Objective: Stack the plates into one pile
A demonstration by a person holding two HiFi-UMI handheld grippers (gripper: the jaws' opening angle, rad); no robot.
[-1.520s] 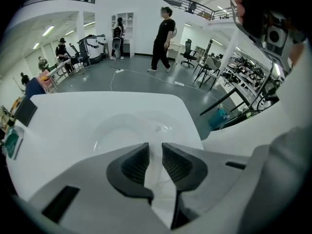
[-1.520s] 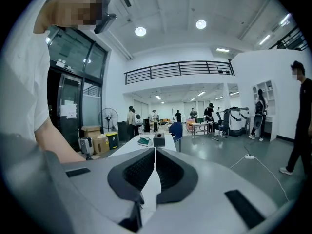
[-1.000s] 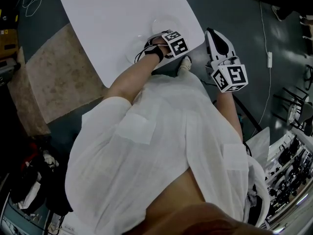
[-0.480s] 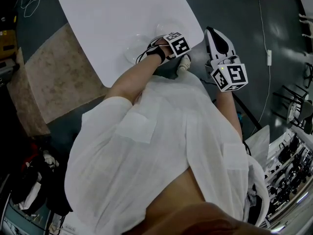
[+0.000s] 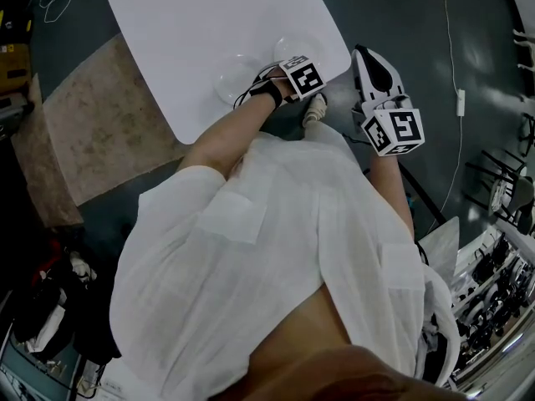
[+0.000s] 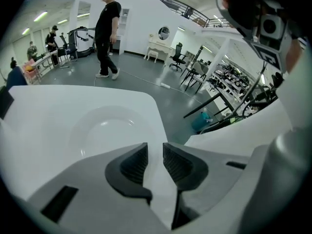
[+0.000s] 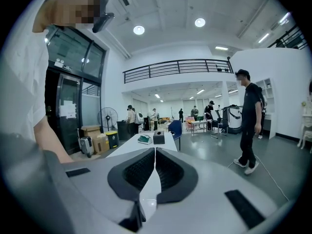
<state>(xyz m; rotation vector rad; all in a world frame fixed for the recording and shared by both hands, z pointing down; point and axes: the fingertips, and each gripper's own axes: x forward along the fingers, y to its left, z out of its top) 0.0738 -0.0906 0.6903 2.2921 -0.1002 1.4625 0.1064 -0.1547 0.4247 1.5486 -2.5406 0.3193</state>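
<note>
A pale, shallow, glossy plate (image 5: 234, 80) and a second plate (image 5: 290, 50) lie unstacked near the white worktop (image 5: 209, 23) edge. The left hand-held gripper (image 6: 155, 152) hangs by them, jaws narrow, just opening, empty. The right hand-held gripper (image 7: 155, 155) is closed, off the worktop.

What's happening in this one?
A person stands at a white table with tongs in each hand. The left tongs hover by two clear plates near its corner, jaws just opened, nothing between them. The right tongs are shut, beside the table. No pile yet.

Two plates (image 5: 230, 80) (image 5: 291, 47), one table (image 5: 201, 23), two grippers (image 6: 155, 160) (image 7: 155, 167)
</note>
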